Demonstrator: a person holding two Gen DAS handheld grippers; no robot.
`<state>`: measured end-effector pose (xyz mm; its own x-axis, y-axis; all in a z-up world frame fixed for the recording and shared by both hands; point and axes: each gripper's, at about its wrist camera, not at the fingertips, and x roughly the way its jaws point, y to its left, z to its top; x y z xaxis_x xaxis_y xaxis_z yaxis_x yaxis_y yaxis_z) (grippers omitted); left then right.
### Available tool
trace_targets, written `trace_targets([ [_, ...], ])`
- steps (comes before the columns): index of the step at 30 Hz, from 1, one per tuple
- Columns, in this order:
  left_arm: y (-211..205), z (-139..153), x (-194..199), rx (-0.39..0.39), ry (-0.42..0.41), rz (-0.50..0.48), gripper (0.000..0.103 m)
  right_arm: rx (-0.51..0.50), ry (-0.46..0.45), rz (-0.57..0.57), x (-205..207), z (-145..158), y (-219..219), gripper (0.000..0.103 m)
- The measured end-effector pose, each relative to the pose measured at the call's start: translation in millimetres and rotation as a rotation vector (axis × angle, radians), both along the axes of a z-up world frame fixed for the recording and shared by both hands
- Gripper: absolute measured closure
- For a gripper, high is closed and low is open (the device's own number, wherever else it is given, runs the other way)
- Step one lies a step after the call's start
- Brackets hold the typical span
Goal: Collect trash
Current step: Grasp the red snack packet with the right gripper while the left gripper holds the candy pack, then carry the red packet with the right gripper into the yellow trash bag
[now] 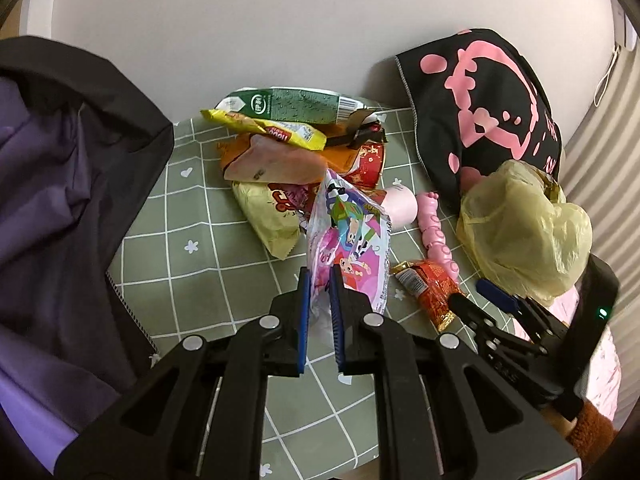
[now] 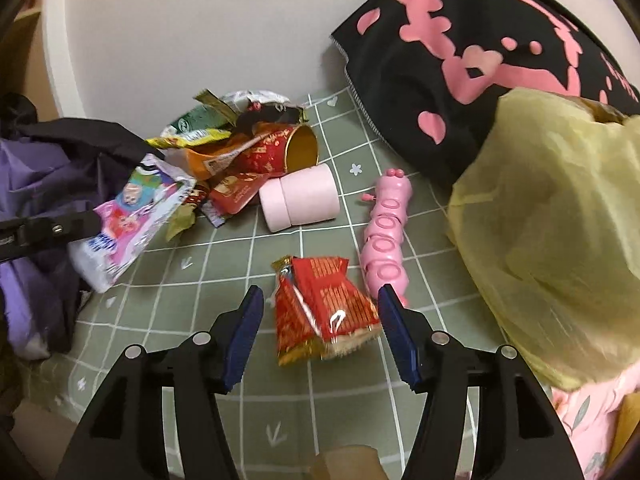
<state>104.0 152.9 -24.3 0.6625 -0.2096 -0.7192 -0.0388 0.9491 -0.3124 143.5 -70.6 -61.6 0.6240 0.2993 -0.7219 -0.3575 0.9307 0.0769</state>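
Left wrist view: the left gripper is clenched on a colourful cartoon-printed plastic wrapper, at 6 o'clock of the wrapper pile on the green checked tabletop.

Right wrist view: the right gripper is spread wide around a red-and-gold foil snack packet lying on the tabletop; a yellow plastic bag sits at 3 o'clock.

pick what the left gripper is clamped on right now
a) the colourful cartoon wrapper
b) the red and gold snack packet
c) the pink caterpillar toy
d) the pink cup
a: the left gripper has its blue pads closed on the colourful cartoon wrapper, lifted off the table, while the red and gold snack packet lies between the open jaws of the right gripper.
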Motion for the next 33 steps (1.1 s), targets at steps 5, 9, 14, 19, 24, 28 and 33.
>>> trace_targets([
  [5,0,-1,4,0.011,0.004,-0.010,0.094,-0.049,0.072,0.016,17,-22,12,0.047],
  [9,1,2,4,0.013,-0.004,-0.013,0.094,-0.074,0.089,0.042,18,-29,13,0.054],
  [14,-2,2,3,0.007,-0.002,-0.016,0.094,-0.031,0.084,0.052,14,-22,1,0.073],
  [19,-10,4,3,0.010,0.003,-0.026,0.094,0.003,0.051,0.068,9,-1,-11,0.082],
  [24,-25,24,7,0.033,-0.040,-0.055,0.094,0.021,-0.010,0.057,8,37,-26,0.082],
  [28,-44,56,19,0.043,-0.118,-0.100,0.094,0.036,-0.082,0.027,4,83,-48,0.082],
  [33,-74,103,36,0.023,-0.227,-0.180,0.094,0.031,-0.173,-0.026,1,138,-80,0.082],
])
